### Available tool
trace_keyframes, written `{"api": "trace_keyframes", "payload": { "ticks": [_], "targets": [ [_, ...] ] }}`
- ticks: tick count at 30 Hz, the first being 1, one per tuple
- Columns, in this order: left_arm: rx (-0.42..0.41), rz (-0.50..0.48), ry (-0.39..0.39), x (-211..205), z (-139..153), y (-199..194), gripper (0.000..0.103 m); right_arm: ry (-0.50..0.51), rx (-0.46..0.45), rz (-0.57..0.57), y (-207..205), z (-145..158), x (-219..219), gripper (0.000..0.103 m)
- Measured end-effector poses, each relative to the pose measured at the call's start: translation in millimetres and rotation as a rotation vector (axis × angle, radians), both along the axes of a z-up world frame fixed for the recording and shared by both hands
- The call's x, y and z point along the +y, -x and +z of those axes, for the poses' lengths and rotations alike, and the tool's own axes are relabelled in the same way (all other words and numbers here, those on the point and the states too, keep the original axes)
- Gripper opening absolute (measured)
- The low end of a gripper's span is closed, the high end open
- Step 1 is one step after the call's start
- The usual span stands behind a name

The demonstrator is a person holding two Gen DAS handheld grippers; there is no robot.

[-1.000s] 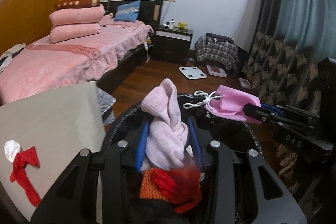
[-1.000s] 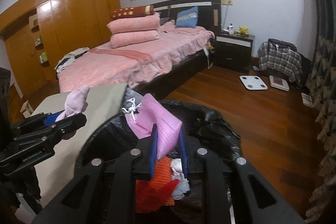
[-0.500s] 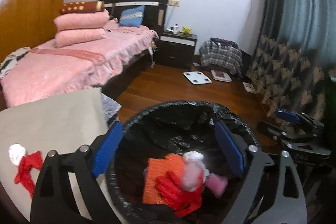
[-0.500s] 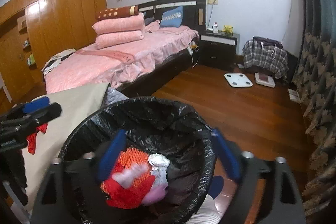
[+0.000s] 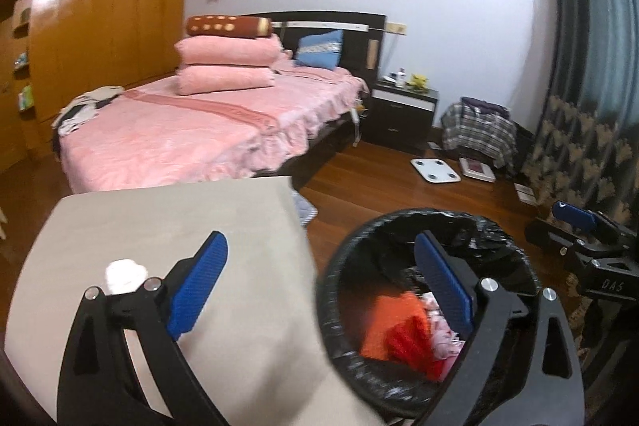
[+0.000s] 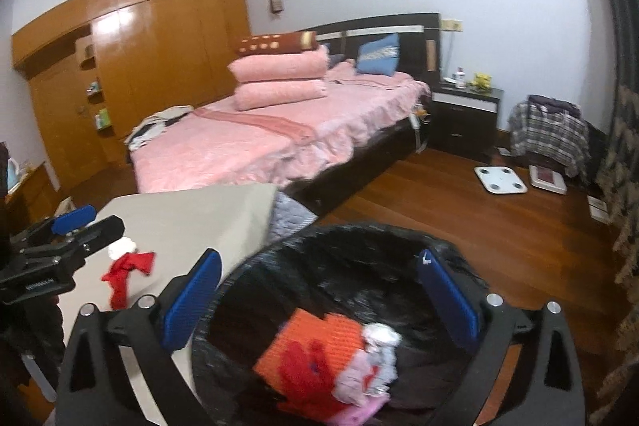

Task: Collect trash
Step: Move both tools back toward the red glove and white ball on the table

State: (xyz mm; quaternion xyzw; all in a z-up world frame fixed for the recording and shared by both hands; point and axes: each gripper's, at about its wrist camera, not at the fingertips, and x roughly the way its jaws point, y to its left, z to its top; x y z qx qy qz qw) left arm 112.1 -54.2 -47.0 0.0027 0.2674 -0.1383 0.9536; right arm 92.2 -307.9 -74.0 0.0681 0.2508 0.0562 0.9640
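Trash in a black-lined bin (image 6: 343,246), both grippers spread and holding nothing.

Trash (image 6: 331,358) — an orange knit piece, red cloth, pink and white scraps — lies heaped at the bottom of the bin, right under the right gripper (image 6: 319,302), whose blue pads stand wide apart over the rim. The left gripper (image 5: 319,290) is likewise agape, one pad over the beige table (image 5: 159,226), the other over the bin. On that table, just beside the bin, a red cloth (image 6: 127,270) touches a white crumpled wad (image 6: 122,246). Farther off stand a pink bed (image 6: 259,142), a dark nightstand (image 6: 465,118) and a white scale (image 6: 499,179) on the wood floor.
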Motion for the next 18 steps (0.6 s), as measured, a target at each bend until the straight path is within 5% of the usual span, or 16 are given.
{"api": "trace_keyframes", "payload": {
  "ticks": [18],
  "targets": [
    [-0.029,0.236,-0.003,125,17,14,0.092,0.029,-0.013,0.197,-42,5,132,0.097]
  ]
}}
